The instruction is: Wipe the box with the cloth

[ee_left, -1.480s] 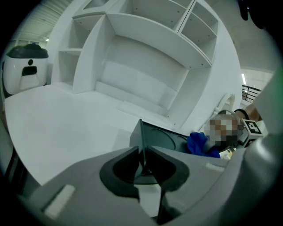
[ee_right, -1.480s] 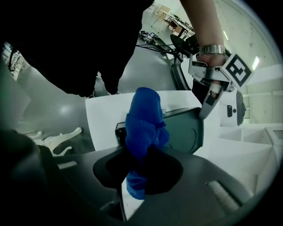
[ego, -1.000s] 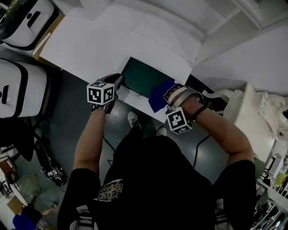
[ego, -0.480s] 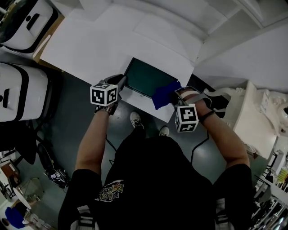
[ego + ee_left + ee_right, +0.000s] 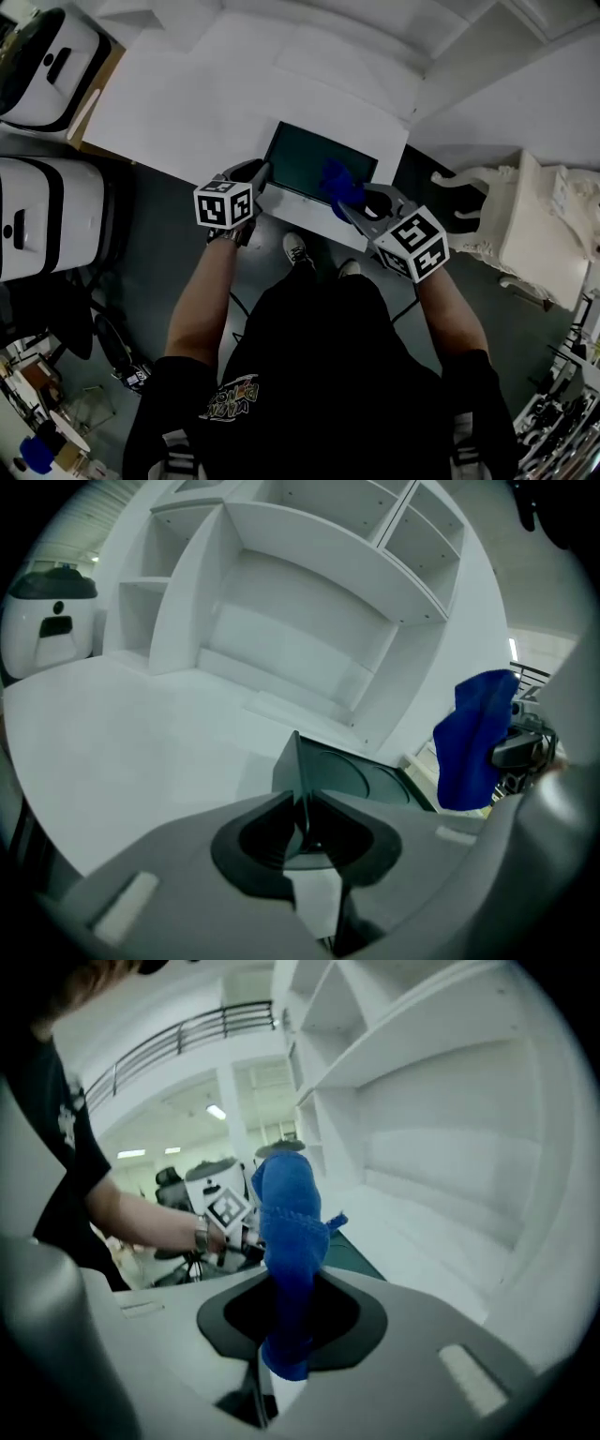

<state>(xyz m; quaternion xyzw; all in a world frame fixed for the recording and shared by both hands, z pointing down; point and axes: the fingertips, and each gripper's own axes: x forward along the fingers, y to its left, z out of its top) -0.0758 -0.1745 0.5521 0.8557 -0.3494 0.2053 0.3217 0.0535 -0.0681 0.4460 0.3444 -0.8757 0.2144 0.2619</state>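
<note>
**Left gripper**: jaws pinched together on the thin upright wall of the box, at its near-left corner.

**Right gripper**: jaws clamped on the cloth. The cloth stands bunched up from the jaws, over the box's near-right part; whether it touches the box cannot be told.

**Cloth:** one, blue.

**Box:** one, dark green, open-topped, with two round recesses in its floor. It lies at the near edge of the white table.

**Grippers:** two, each bearing a marker cube.

**Behind the table:** white shelving.

**Left of the table:** two white machines with black trim, on a grey floor.

**Right of the table:** one pale carved furniture piece.
</note>
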